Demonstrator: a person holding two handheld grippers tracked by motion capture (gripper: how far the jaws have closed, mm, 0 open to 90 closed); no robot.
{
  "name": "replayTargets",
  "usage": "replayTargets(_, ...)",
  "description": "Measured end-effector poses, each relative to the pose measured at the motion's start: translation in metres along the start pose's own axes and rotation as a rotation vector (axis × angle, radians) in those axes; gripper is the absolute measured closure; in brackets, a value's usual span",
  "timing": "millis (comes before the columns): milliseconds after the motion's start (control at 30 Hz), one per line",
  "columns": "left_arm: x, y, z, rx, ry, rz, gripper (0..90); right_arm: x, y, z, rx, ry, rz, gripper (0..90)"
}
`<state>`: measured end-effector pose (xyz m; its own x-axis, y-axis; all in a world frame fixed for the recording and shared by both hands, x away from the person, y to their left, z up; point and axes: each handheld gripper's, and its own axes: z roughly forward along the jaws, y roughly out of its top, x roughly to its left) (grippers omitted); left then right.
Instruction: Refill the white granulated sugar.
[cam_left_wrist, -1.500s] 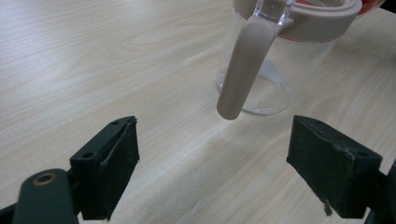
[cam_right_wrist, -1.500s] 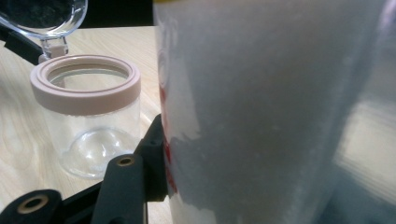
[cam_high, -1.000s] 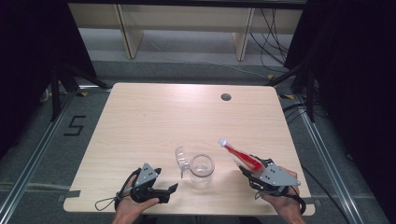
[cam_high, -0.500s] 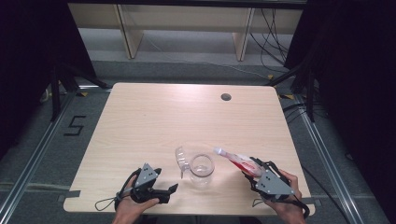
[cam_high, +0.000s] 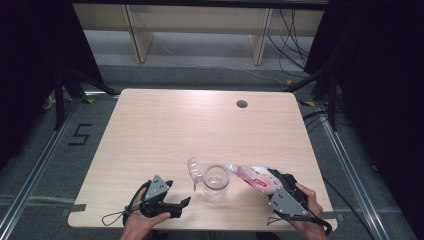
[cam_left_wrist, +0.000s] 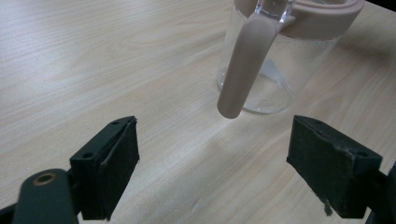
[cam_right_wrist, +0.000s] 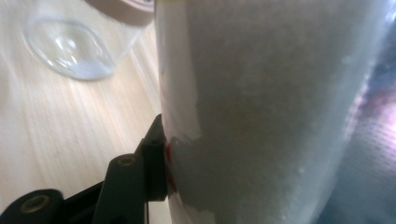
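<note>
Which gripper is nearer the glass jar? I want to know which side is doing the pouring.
Right. The right gripper holds a bottle tipped at the glass jar rim, just right of it. The left gripper rests open on the table, short of the jar's left side.

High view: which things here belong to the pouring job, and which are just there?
In the job:
- bottle, tilted toward the jar, clamped in the right gripper
- glass jar with its lid flipped open
- left gripper, open, beside the jar

Just there:
- cable hole in the table
</note>
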<state>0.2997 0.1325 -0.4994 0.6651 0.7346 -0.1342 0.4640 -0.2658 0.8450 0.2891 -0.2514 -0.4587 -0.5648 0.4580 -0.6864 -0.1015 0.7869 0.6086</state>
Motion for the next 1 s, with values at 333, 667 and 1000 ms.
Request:
replayTargets(333,-0.0002,-0.0001,0.0005,0.004,0.002,0.000,15.8,-0.0003,0.0020,-0.0028,0.006,-0.027,-0.093,50.7)
replayTargets(667,-0.0002,-0.0001,0.0004,0.004,0.002,0.005,15.8,0.0024,0.0069,-0.0049,0.057,-0.061,-0.165,50.9)
replayTargets(1000,0.0000,0.0000,0.0005,0.006,0.003,0.006,15.8,0.0028,0.0082,-0.0029,0.068,-0.063,-0.263,51.2)
